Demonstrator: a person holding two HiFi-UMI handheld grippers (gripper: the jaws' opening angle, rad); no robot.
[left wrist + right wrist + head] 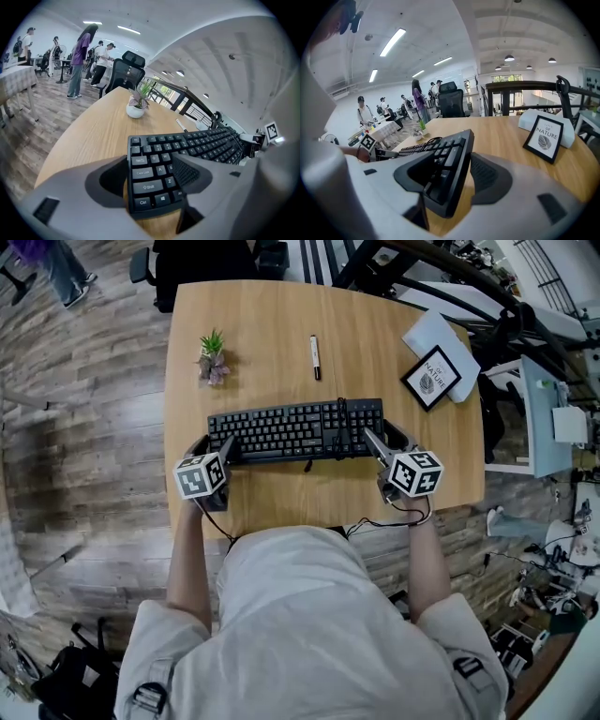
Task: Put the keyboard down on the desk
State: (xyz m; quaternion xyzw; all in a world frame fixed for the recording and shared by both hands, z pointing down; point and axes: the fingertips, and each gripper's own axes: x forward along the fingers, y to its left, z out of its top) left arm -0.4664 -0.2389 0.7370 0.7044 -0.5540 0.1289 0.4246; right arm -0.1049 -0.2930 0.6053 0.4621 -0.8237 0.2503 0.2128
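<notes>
**Keyboard** point(295, 430): black, full-size. In the head view it lies crosswise at the middle of the wooden desk point(281, 324). Whether it rests on the wood or hangs just above cannot be told.

**Left gripper** point(217, 448): jaws drawn narrow onto the keyboard's left end. Its own view shows one pad on the keys beside Caps Lock and Shift, and the other at the outer edge.

**Right gripper** point(384, 442): clamped on the right end. Its own view shows that end tilted, nearly edge-on, between the pads.

**Head view only:**
- marker pen point(315, 356), upper centre
- white box point(427, 332) under the framed card point(431, 377), upper right
- the person's forearms, bottom of frame

**Both gripper views:** potted plant point(137, 105) on the desk beyond the keyboard, office chair point(127, 70) behind the desk, and people standing far off.

**Right gripper view only:** the framed card's front, at right, with a leaf print.

**Hidden or cut off:**
- the keyboard's underside
- the gripper handles, covered by the marker cubes in the head view
- the lower part of each gripper view, filled by that gripper's own body
</notes>
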